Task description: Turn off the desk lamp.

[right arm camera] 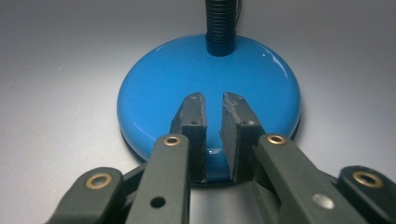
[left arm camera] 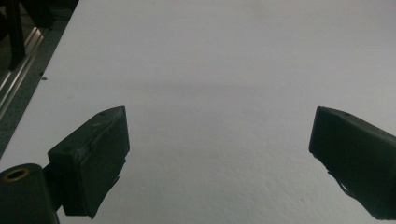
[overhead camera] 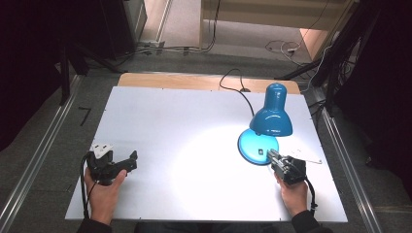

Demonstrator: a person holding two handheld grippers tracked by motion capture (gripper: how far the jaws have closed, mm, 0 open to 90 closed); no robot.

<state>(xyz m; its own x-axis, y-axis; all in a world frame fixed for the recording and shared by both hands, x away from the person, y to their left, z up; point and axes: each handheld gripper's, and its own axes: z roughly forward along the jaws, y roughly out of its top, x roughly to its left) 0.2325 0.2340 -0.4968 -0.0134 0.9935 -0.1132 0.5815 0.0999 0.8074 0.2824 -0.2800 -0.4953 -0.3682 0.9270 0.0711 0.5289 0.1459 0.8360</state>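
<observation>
Over on the left, the left gripper sits low near the front left corner of the white table, held in the person's left hand. Its jaws stand wide apart with nothing between them, and in the left gripper view there is only bare white board ahead, with the table's left edge and a metal rail running just beyond it. The middle of the table is one broad open stretch, brightened by a pool of light. To the right stands a blue desk lamp, its shade tipped down toward the table's middle, its round base resting flat on the board not far from the right edge. A black cord trails from it over the far edge. The right gripper, held in the right hand, reaches over the near rim of that base; its jaws are drawn nearly together with a thin gap, hovering above the blue surface, and I cannot tell whether they touch it
</observation>
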